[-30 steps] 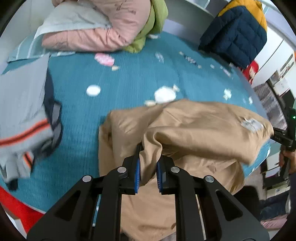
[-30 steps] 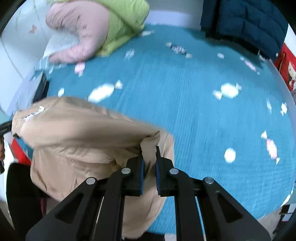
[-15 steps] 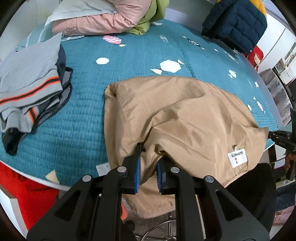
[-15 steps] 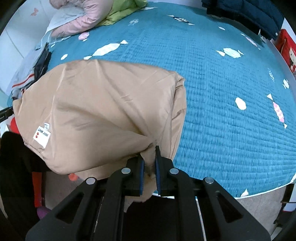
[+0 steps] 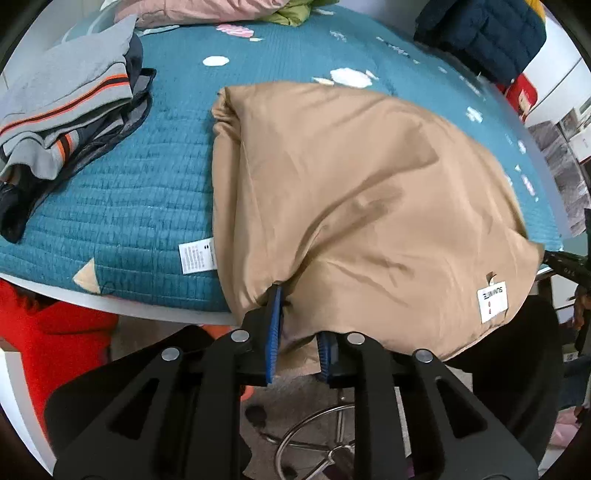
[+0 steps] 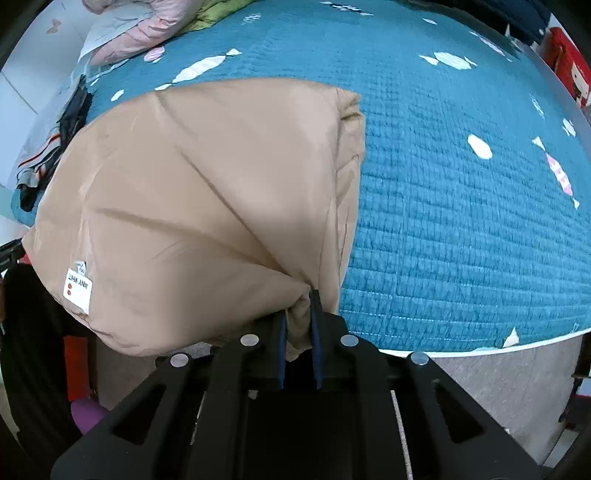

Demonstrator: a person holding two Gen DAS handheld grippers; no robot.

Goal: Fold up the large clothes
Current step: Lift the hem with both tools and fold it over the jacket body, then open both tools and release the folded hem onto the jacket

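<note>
A large tan jacket (image 5: 351,192) lies folded over on the teal quilted bed (image 5: 140,192), its near part hanging past the bed's front edge. It also fills the left of the right wrist view (image 6: 207,192). A white brand label (image 5: 493,301) shows near its lower corner. My left gripper (image 5: 295,332) is shut on the jacket's near hem. My right gripper (image 6: 298,325) is shut on a bunched corner of the same hem, off the bed's edge.
A folded grey garment with orange stripes (image 5: 62,110) lies at the bed's left. Pink and green jackets (image 5: 207,9) lie at the back, and a navy puffer (image 5: 480,37) at the back right. A chair base (image 5: 321,435) stands on the floor below.
Both grippers have pulled the jacket toward the bed's front edge and down. The jacket has gone from lifted and bunched to spread flat, hanging over the edge.
</note>
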